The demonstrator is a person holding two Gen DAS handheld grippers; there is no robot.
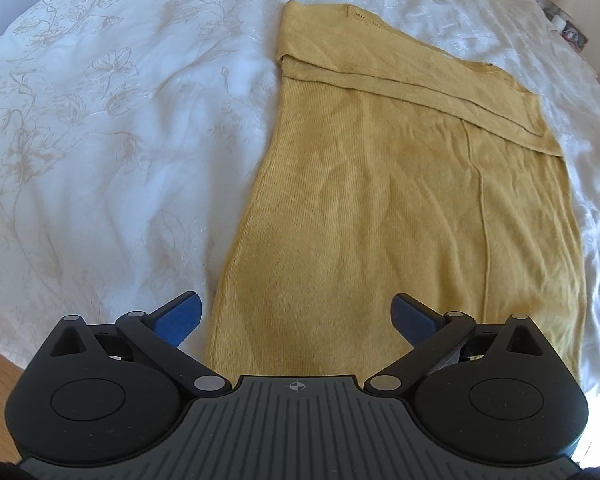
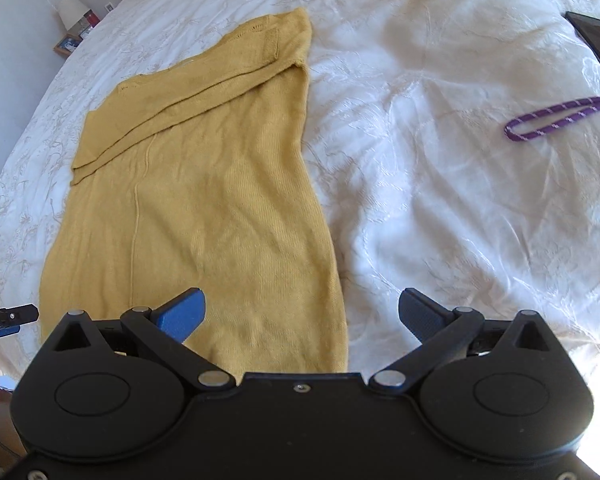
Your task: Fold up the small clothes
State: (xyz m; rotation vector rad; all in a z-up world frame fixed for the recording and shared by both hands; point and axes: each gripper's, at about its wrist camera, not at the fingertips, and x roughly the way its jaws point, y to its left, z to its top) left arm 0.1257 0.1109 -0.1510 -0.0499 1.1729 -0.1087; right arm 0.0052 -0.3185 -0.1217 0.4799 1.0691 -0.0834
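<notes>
Mustard knit garment (image 1: 400, 208) lies flat on the bed (image 1: 100, 140), sleeves already folded across the far end. Left hand-held gripper (image 1: 296, 316) and right hand-held gripper (image 2: 302, 314) both spread wide, holding nothing, at the near hem. Risks: pinching the bedcover along with the hem, uneven lift skewing the fold, folded sleeves (image 1: 420, 80) sliding open. Purple cord (image 2: 556, 118) well apart, no issue.
</notes>
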